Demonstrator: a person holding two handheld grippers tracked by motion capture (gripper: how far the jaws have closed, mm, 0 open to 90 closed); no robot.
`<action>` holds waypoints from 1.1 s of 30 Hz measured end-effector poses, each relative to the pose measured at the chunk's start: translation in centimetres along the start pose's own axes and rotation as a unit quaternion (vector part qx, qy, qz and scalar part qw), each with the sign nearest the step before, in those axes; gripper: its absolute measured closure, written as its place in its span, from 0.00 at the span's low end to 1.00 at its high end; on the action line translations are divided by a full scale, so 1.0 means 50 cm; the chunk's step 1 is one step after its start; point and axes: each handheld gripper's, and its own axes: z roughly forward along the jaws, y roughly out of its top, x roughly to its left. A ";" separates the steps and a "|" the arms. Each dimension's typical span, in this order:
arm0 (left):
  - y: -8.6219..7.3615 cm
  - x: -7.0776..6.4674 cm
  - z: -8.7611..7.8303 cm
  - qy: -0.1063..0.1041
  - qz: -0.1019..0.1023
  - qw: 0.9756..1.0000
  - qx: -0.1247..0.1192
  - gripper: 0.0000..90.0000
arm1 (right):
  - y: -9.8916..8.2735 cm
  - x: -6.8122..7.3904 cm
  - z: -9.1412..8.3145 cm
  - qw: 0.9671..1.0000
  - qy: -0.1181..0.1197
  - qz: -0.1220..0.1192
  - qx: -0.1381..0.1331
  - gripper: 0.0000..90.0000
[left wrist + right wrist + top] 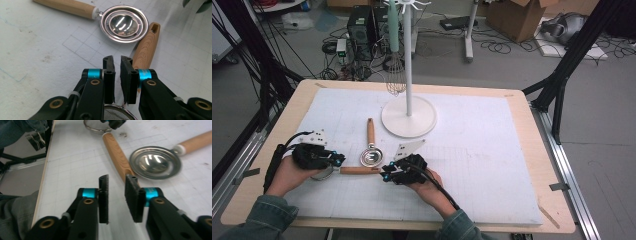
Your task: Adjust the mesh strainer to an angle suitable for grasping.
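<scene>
Two wooden-handled utensils are being shown on the table (512, 150): a strainer (354, 170) and a separator (371, 156). In the high view, a stand (408, 116) carrying one hanging whisk (395, 75) is being shown beyond them.

In the left gripper view, the strainer's mesh rim is being seen directly beneath the left claw (117, 65), whose jaws are being held slightly apart with nothing clamped.

In the right gripper view, the strainer handle's end is being seen just beyond the right claw (117, 185); its jaws are being held apart, gripping nothing.
</scene>
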 end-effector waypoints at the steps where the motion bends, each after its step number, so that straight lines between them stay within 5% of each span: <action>1: 0.002 0.001 -0.003 -0.002 0.002 1.000 0.002 0.89 | -0.003 -0.003 -0.009 1.000 0.001 0.000 -0.005 0.75; 12: 0.024 -0.015 -0.010 -0.026 0.023 0.999 -0.011 0.68 | -0.034 -0.029 -0.098 0.998 -0.034 0.041 -0.032 0.47; 21: 0.031 -0.023 -0.017 -0.040 0.041 0.998 -0.013 0.53 | -0.062 -0.051 -0.176 0.994 -0.068 0.065 -0.048 0.39; 33: 0.031 -0.030 -0.008 -0.054 0.062 0.997 -0.008 0.47 | -0.122 -0.061 -0.283 0.988 -0.114 0.091 -0.056 0.33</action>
